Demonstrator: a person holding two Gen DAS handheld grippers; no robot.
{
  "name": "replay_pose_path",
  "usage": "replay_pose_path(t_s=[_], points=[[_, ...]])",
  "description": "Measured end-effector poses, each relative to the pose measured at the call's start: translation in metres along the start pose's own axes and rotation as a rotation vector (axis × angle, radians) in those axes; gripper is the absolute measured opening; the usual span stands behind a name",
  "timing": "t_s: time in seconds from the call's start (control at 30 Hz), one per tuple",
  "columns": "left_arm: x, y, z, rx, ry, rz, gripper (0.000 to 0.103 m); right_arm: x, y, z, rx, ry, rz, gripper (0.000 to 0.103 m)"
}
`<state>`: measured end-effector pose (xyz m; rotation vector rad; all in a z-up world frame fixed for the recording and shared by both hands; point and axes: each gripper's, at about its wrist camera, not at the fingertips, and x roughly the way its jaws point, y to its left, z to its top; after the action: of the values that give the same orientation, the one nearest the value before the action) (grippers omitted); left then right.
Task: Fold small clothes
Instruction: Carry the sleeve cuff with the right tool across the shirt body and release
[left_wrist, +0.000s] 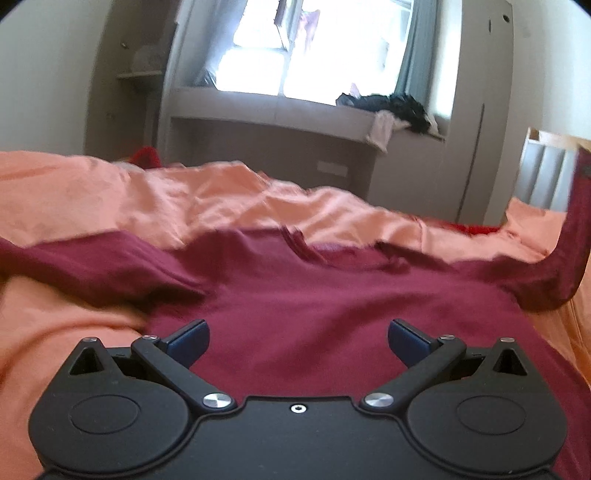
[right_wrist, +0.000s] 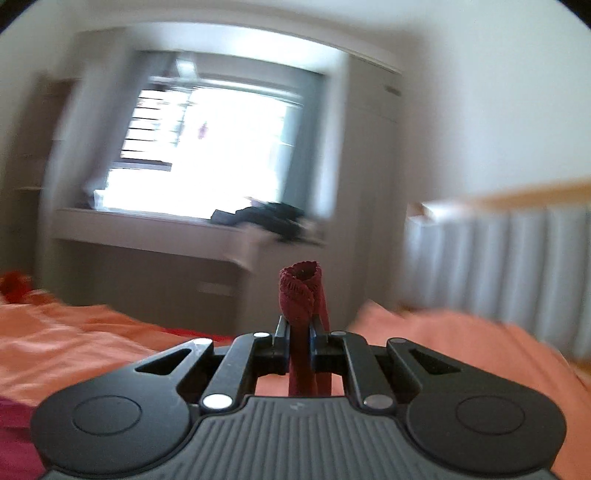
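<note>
A maroon long-sleeved top (left_wrist: 295, 291) lies spread on an orange bed sheet (left_wrist: 110, 195), neckline away from me. My left gripper (left_wrist: 298, 339) hovers low over its body, open, nothing between its blue pads. The top's right sleeve (left_wrist: 576, 229) rises off the bed at the right edge of the left wrist view. In the right wrist view my right gripper (right_wrist: 299, 341) is shut on that sleeve's ribbed cuff (right_wrist: 301, 291), which sticks up above the fingers; the gripper points level, above the bed.
Beyond the bed stand a window ledge with dark clothes (left_wrist: 391, 107) piled on it and a white slatted headboard (right_wrist: 498, 258) at the right. A red item (left_wrist: 147, 157) lies at the bed's far edge. The right wrist view is motion-blurred.
</note>
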<state>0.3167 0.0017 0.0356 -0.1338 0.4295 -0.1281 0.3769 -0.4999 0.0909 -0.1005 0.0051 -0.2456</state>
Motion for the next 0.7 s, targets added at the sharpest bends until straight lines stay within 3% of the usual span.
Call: replay_pose_path(t_s=[0.2,0.33,0.53,0.7], points=[[-0.017,0.020,0.021,-0.055,-0.056,0.073,0.103,-0.046,0.105,0.031,-0.140,-0.079,0.261,0.010],[-0.023,0.038,0.029,-0.110,-0.082,0.164,0.103,-0.085,0.175,0.023,-0.248,-0.109,0.410,0.010],[-0.026,0.064,0.035,-0.188,-0.089,0.216,0.103,-0.141,0.272,-0.029,-0.432,-0.058,0.574,0.010],[-0.022,0.069,0.028,-0.181,-0.068,0.206,0.103,-0.187,0.317,-0.093,-0.666,-0.062,0.654,0.010]])
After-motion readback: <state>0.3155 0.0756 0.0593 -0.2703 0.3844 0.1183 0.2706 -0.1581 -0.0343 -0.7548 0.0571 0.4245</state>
